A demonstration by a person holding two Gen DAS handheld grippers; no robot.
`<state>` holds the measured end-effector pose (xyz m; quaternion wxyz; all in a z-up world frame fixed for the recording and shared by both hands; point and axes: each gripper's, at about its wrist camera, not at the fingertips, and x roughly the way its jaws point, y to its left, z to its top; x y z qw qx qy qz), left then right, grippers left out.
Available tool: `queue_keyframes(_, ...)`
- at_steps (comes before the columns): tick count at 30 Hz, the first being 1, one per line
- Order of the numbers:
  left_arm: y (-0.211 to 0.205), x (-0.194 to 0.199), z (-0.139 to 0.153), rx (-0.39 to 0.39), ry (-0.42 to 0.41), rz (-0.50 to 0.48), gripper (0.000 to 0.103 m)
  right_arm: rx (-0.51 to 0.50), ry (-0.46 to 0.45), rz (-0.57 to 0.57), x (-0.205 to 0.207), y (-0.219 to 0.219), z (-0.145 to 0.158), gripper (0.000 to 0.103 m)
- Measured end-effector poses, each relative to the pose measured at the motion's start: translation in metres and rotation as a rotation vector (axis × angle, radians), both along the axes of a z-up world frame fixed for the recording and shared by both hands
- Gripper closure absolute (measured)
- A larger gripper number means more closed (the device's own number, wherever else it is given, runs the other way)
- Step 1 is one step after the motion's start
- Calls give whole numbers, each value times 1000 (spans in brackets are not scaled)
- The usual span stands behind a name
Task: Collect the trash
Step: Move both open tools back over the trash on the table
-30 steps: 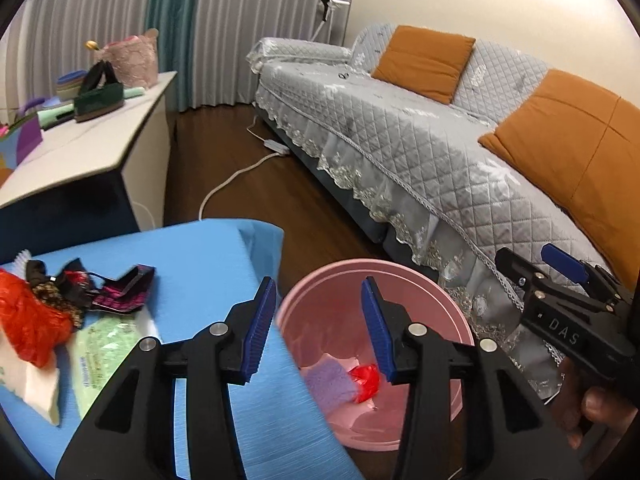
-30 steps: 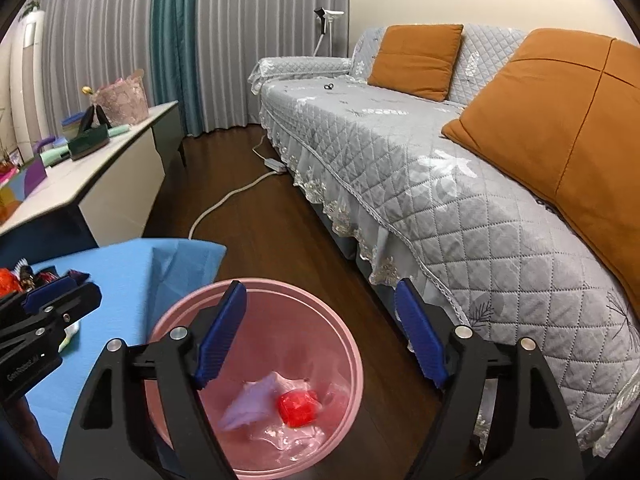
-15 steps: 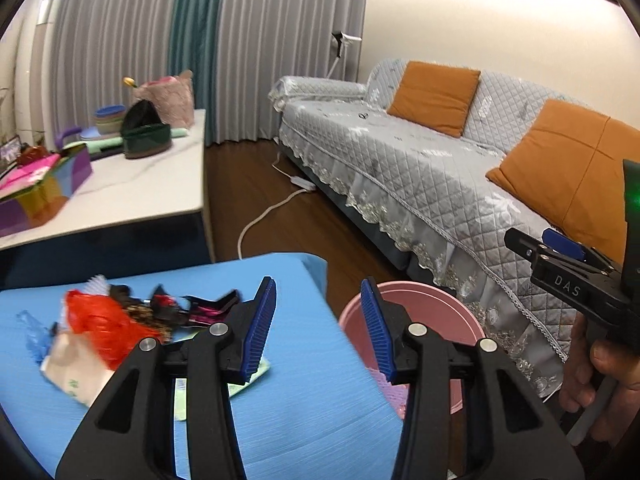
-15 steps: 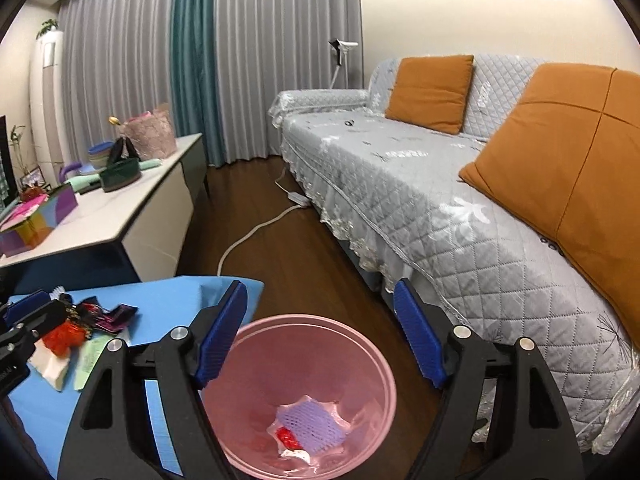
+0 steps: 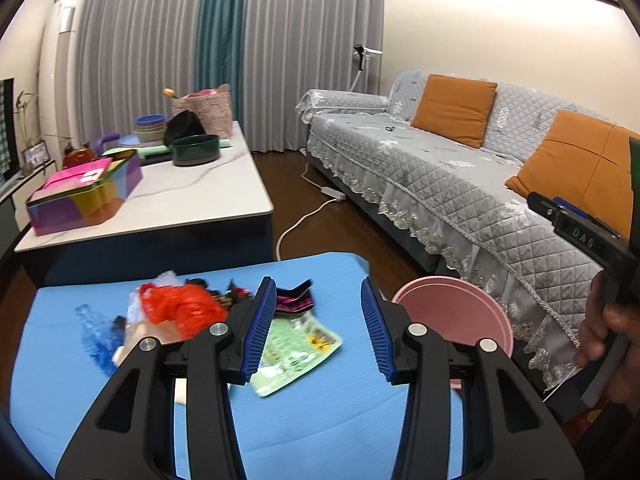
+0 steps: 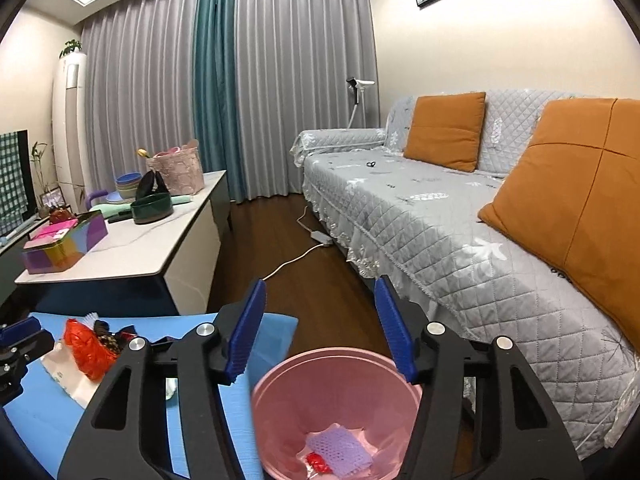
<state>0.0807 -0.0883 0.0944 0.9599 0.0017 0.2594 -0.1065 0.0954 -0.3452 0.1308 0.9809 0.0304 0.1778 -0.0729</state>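
A trash pile lies on the blue table (image 5: 280, 420): a red plastic bag (image 5: 180, 308), a green wrapper (image 5: 298, 346), a black and pink wrapper (image 5: 294, 300) and clear blue plastic (image 5: 94, 336). My left gripper (image 5: 318, 328) hovers open above the table, just right of the pile, with nothing between its pads. The pink bin (image 5: 452, 312) stands on the floor at the table's right end. My right gripper (image 6: 320, 332) hangs over the pink bin (image 6: 280, 384), its jaws closing on nothing. A purple mesh scrap (image 6: 340, 448) and a red scrap (image 6: 318, 462) lie inside.
A grey quilted sofa (image 5: 440, 184) with orange cushions runs along the right. A white-topped low table (image 5: 180, 196) holds bowls, a basket and a colourful box. A white cable and power strip (image 5: 332, 194) lie on the wooden floor between them.
Both grippers rose and tilted up. The left one swung from above the bin to over the blue table by the trash pile. The right gripper's jaws narrowed above the bin.
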Motion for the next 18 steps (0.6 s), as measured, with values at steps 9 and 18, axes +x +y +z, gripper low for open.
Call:
queue_keyframes(9,30,-10,-9,9,-31,39,60,10,39,29,5,11,-2,50)
queue_keyframes(18,53,-11,-24,-21,-17,76,60,-5,41,49,12,23,-7,51)
